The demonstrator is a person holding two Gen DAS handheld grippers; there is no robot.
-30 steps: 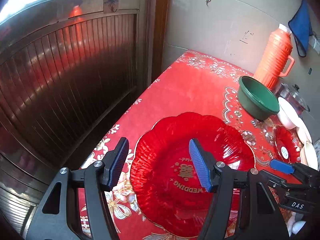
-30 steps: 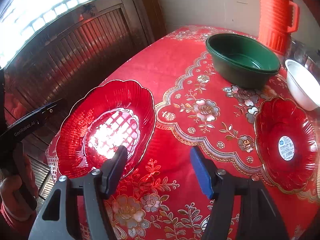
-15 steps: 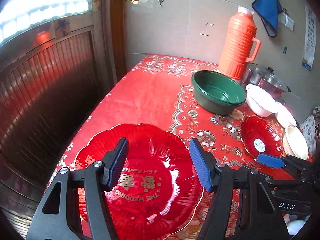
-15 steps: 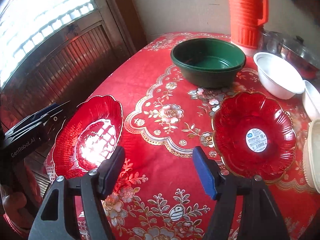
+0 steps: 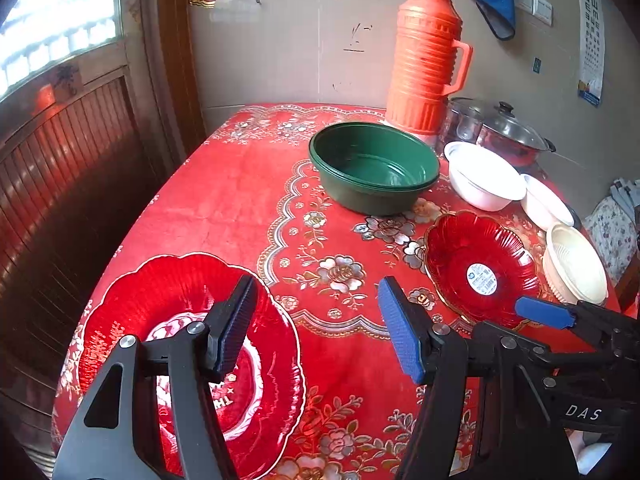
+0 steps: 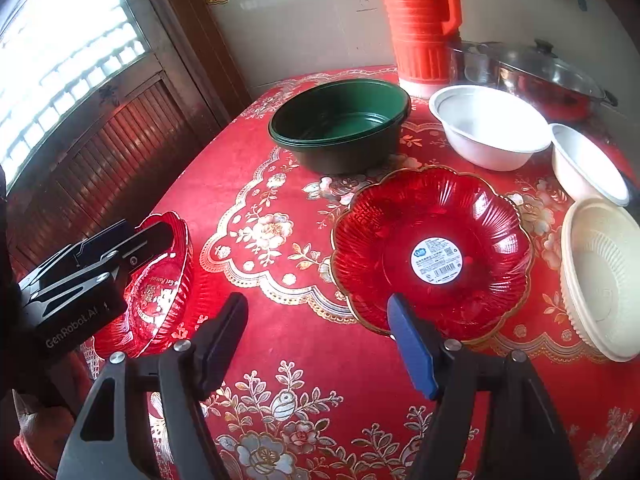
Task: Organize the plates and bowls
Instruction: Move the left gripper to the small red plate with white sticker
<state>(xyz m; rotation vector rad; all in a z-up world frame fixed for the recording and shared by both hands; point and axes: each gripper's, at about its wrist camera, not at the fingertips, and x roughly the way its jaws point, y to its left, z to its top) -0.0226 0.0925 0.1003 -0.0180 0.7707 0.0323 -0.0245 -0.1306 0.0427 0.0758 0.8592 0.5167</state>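
Plates: large red plate (image 5: pixel 188 344) lies at the near left corner of the surface (image 5: pixel 224 200); small red plate (image 6: pixel 432 252) lies right of centre, well apart from it.
Left hand-held gripper (image 5: pixel 312 328): jaws spread wide, nothing held; its left finger is seen over the large red plate, contact cannot be told.
Right hand-held gripper (image 6: pixel 316 340): jaws spread wide, nothing held; its right finger is seen at the near rim of the small red plate.
Key relation: each plate is faced by the gripper on its own side; the small red plate lies just ahead and to the right of the right gripper, so that hand is judged nearer to it.
Axis: both plates are round and scalloped, no long axis; a rim pinch is judged to be needed.
Bowls: green bowl (image 6: pixel 340 128) behind the small red plate; white bowl (image 6: pixel 492 128) and cream bowl (image 6: pixel 604 280) to the right.
Progress: judged early, nothing seen nested except the green bowl's doubled rim.
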